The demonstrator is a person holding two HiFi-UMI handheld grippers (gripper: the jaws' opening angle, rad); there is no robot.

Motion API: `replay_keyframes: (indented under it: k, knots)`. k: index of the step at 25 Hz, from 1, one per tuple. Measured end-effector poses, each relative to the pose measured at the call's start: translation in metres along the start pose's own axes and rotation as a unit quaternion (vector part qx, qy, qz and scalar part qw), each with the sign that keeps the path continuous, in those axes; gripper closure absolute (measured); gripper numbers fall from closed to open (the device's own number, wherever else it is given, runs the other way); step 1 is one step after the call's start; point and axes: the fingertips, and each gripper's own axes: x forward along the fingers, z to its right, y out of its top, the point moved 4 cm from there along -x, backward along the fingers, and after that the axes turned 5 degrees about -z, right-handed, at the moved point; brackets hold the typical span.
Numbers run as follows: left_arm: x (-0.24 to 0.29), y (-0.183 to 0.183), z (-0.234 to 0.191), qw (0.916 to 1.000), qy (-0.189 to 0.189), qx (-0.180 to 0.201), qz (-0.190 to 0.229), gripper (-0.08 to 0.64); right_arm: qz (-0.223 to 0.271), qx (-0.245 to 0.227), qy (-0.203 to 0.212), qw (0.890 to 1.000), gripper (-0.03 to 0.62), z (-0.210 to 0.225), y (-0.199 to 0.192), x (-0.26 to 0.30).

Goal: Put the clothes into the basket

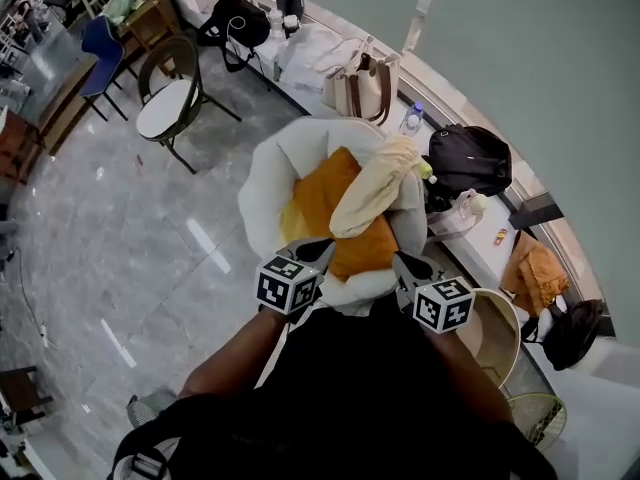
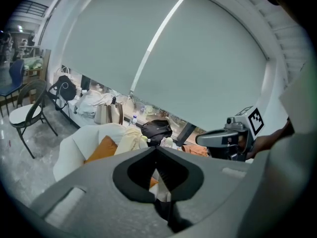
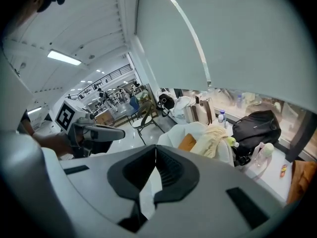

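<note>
Cream garment [image 1: 375, 193], draped over white armchair [image 1: 262, 183]: soft, light, limp, best pinched at a bunched fold; left claw [image 2: 156, 149] and right claw [image 3: 155, 147] were clenched, empty.

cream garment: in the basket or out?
Out. The cream garment lies draped over the orange cushion on the white chair; the basket stands apart, to the right.

Black top [image 1: 385, 393], grey left tool [image 1: 322, 252], right tool [image 1: 404, 264], marker cubes [image 1: 288, 285]

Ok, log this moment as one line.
left hand-held gripper: shut | right hand-held gripper: shut | cream garment: on white armchair, over orange cushion | basket: right of armchair
</note>
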Motion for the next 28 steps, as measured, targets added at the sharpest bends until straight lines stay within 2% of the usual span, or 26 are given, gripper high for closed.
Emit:
replay_keyframes:
  k: [5, 10, 19, 24, 28]
  knots:
    - [0.027, 0.015, 0.003, 0.9995, 0.024, -0.020, 0.006, 0.560, -0.019, -0.010, 0.019, 1.000, 0.577, 0.047, 0.020, 0.018]
    - [0.069, 0.025, -0.006, 0.9970, 0.060, -0.048, -0.003, 0.559, -0.039, -0.042, 0.005, 0.998, 0.577, 0.120, 0.029, 0.047]
    - [0.126, 0.038, -0.017, 0.9879, 0.123, -0.089, -0.033, 0.560, -0.078, -0.024, -0.002, 0.997, 0.577, 0.245, 0.026, 0.127]
    - [0.146, 0.038, -0.020, 0.9817, 0.156, -0.104, -0.035, 0.559, -0.105, -0.029, -0.004, 0.994, 0.577, 0.298, 0.010, 0.188]
    - [0.160, 0.027, -0.021, 0.9780, 0.168, -0.112, -0.054, 0.560, -0.125, -0.026, -0.020, 0.992, 0.575, 0.336, 0.002, 0.232]
